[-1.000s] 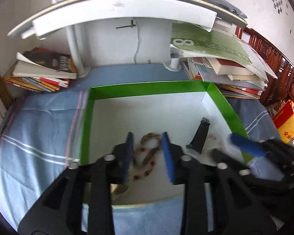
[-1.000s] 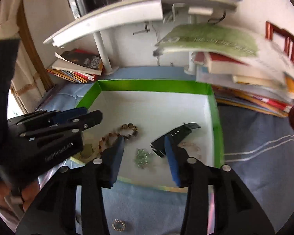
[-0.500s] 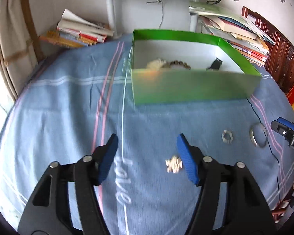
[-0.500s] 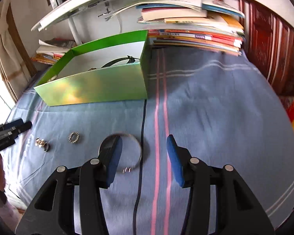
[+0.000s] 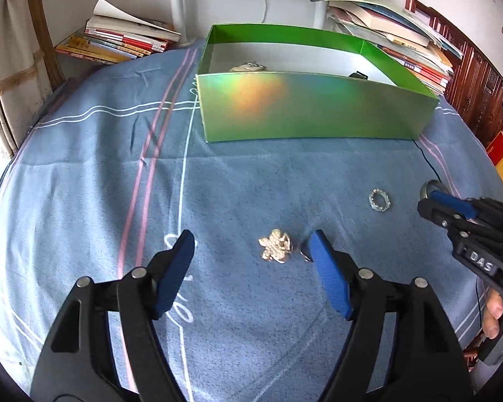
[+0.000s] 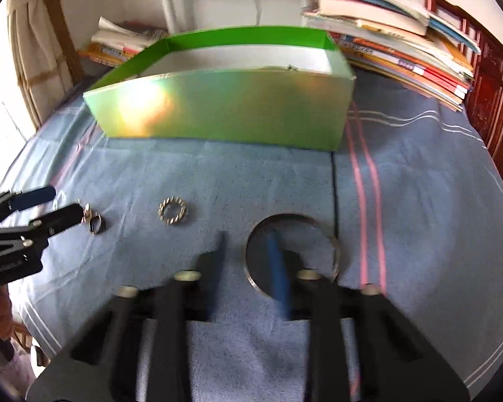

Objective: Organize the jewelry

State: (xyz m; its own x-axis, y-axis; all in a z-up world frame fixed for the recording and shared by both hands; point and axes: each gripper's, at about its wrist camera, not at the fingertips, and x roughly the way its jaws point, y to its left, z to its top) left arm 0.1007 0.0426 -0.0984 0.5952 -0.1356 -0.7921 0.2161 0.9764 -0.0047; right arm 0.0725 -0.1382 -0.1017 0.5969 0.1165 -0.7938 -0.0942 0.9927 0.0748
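Closing our right gripper [image 6: 248,251] across a thin metal bangle's [image 6: 332,244] rim on blue terry cloth [image 5: 234,184]; our left gripper [image 5: 251,251], opening, straddles a glittery brooch [image 5: 275,249] before the iridescent green box [image 5: 312,110].

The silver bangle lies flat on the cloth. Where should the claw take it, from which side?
Take the bangle by its thin rim, near-left arc, from above: one finger inside the hoop, one outside. Lying flat, only its rim gives an edge. The right claw is closing with the rim between.
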